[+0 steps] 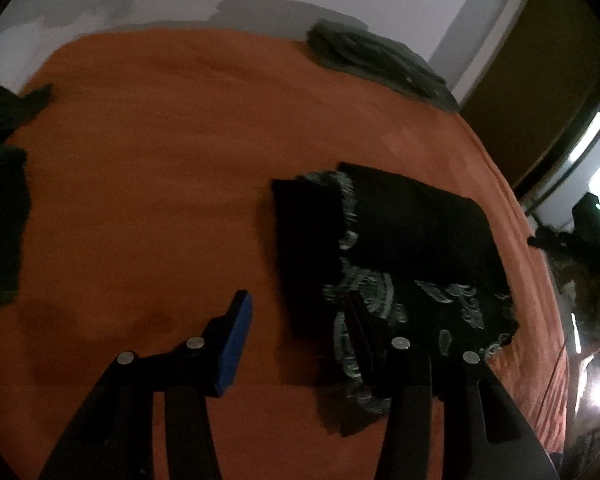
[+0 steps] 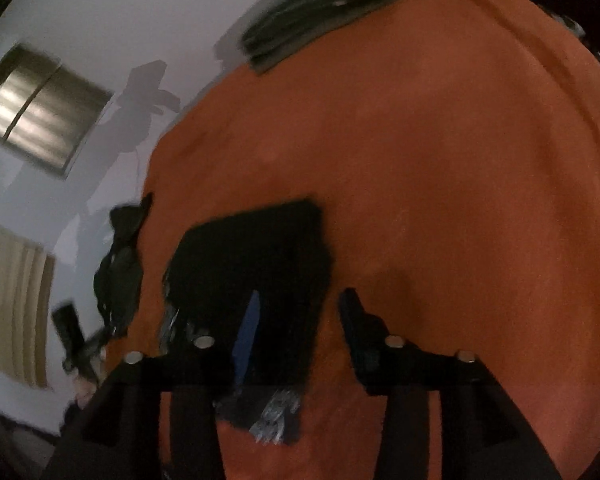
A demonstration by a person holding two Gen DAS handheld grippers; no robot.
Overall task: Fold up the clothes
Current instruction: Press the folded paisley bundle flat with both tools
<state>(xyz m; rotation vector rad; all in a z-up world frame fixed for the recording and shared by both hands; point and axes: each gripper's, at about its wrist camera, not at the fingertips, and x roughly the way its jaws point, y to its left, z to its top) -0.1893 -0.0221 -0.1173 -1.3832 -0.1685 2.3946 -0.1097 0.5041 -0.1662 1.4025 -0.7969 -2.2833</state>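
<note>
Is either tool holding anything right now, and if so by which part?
Nothing is held. Both the left tool and right tool are open above the black garment.

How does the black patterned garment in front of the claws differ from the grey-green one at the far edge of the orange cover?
The black patterned garment lies near, dark with pale print; the grey-green garment lies far, plain and lighter. The black one forms a squarish packet, the grey-green a longer layered stack. Both are folded on the orange cover.

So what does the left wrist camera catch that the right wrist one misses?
Only the left wrist view shows the black garment's pale patterned trim clearly, plus dark clothes at its left edge. Only the right wrist view shows a window and curtain. Both share the orange cover, the folded black garment and a grey-green pile at the far edge.
</note>
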